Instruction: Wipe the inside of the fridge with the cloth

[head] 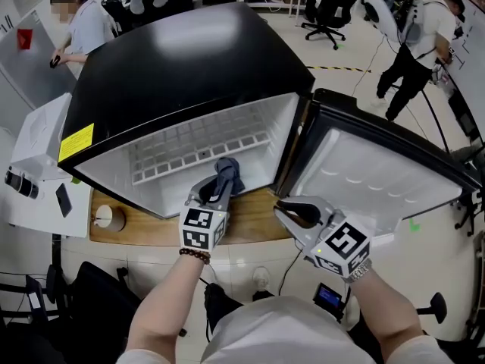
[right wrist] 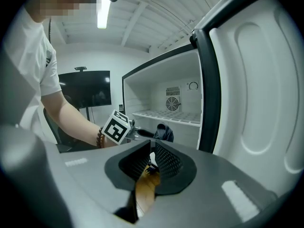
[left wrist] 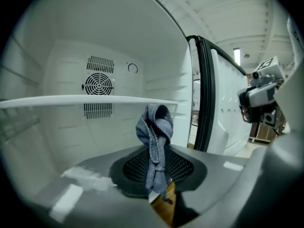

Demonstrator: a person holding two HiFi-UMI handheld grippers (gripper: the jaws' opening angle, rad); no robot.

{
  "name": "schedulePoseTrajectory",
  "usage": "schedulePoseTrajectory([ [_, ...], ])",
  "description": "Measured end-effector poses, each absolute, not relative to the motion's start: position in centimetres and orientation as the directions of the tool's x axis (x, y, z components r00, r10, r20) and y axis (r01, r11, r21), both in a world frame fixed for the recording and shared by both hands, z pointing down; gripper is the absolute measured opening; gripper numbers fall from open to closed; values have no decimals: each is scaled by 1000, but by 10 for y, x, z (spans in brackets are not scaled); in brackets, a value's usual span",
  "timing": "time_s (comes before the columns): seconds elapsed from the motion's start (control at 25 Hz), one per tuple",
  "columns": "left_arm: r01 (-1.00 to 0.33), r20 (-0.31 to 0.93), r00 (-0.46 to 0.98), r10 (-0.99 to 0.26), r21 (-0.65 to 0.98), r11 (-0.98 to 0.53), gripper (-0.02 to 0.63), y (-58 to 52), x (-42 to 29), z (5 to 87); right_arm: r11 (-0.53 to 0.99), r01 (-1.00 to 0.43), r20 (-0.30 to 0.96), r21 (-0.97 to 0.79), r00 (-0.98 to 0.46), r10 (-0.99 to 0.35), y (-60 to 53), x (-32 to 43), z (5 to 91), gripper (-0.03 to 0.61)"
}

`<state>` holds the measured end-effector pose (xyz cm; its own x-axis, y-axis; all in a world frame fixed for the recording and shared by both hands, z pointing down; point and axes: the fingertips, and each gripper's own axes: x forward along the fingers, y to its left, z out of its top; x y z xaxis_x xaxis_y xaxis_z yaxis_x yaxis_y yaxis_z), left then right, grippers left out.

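Note:
A black mini fridge point(head: 189, 59) stands with its door point(head: 379, 173) swung open to the right, and its white inside is bare apart from a wire shelf point(head: 197, 146). My left gripper point(head: 221, 180) is shut on a bunched blue-grey cloth point(head: 229, 173) at the mouth of the fridge, just below the shelf. From the left gripper view the cloth point(left wrist: 154, 132) hangs between the pads, in front of the shelf point(left wrist: 85, 99) and the rear fan. My right gripper point(head: 282, 206) hangs in front of the door's hinge side, its jaws a narrow gap apart with nothing between them.
The fridge sits on a wooden board point(head: 258, 222) with a small white round thing point(head: 106, 217) at its left end. A white machine point(head: 38, 158) stands to the left. Two people and office chairs point(head: 330, 6) are at the back of the room.

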<state>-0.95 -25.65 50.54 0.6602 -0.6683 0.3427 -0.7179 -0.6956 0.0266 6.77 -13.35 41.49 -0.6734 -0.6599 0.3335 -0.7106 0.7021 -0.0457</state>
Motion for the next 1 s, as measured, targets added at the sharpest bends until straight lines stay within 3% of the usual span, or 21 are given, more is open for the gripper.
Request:
schedulePoseTrajectory([
  [1.0,-850,371,488,-790,-2,-526,89,-391,52,557,652,-752,320,-92,-642,-696,-128,84,429,2],
])
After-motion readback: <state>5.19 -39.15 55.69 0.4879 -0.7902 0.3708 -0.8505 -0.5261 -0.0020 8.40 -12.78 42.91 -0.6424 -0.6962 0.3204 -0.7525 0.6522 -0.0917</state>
